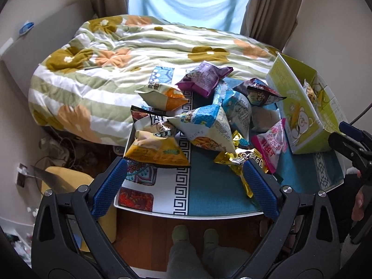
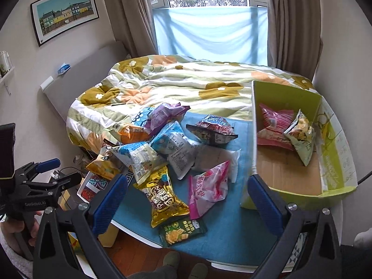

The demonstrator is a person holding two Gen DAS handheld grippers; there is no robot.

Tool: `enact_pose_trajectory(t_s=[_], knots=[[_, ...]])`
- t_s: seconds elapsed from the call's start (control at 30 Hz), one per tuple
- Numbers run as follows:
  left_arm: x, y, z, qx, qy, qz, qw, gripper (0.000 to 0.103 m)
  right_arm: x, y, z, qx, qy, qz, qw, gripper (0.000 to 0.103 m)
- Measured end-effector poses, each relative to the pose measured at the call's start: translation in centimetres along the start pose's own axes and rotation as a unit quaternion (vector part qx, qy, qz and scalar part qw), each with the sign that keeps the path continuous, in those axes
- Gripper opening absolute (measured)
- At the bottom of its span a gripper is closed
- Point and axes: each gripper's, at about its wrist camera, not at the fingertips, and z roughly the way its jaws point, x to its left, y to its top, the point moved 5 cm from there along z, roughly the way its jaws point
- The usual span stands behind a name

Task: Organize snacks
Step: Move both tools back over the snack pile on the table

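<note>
My left tongs (image 1: 184, 183) hang open above the near edge of the table (image 2: 223, 237), with nothing between the blue pads. Past their left pad (image 1: 109, 186), at the table's left edge, a yellow-orange packet (image 1: 155, 151) leans partly out over the side, with a brown-and-white packet (image 1: 152, 122) just behind it. Farther back on the left lies an orange-and-cream bag (image 1: 164, 94), and behind that, near the far edge by the flowered quilt (image 1: 116, 53), a purple bag (image 1: 204, 78).

The middle of the table carries the heap: a blue-and-white bag (image 2: 137, 155) touching a second blue-and-white bag (image 2: 175, 150), and a dark red bag (image 2: 212, 130) behind them. In front of the heap a gold packet (image 2: 164, 200) lies flat, with a small green cracker packet (image 2: 182, 230) at the near edge just below it. Beside the gold one on the right sits a pink packet (image 2: 208, 189), resting against a plain white packet (image 2: 218, 159).

My right tongs (image 2: 188, 200) are open too, holding nothing, hanging over the gold and pink packets. At the right edge stands the green carton (image 2: 337, 162), open at the top. Inside, against its far wall, lie a red-striped bag (image 2: 273, 126) and a pale green bag (image 2: 302, 137), touching each other.
</note>
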Motion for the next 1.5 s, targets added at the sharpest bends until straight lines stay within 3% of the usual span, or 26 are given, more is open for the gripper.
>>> enact_pose_trajectory(t_s=[0.3,0.63,0.83,1.3,1.5], knots=[[2.9,1.6,6.3,0.027,-0.011,0.019,0.9994,0.099,4.2,-2.2,6.8,0.046,-0.005,-0.013,0.999,0.103],[3.5,2.1,12.7,0.056,-0.005,0.045,0.9974,0.098,5.5,-4.1,12.4,0.085,-0.021,-0.038,0.995,0.103],[4.0,1.6,15.1,0.085,0.0,0.05,0.9951,0.086,5.9,-4.8,14.4,0.101,-0.021,-0.058,0.993,0.102],[4.7,0.6,15.4,0.105,-0.003,0.039,0.9937,0.065,6.4,-6.0,16.6,0.125,-0.015,-0.07,0.99,0.099],[5.3,0.0,14.7,0.106,0.0,0.02,0.9941,0.062,6.3,-6.6,17.2,0.137,-0.008,-0.081,0.987,0.089]])
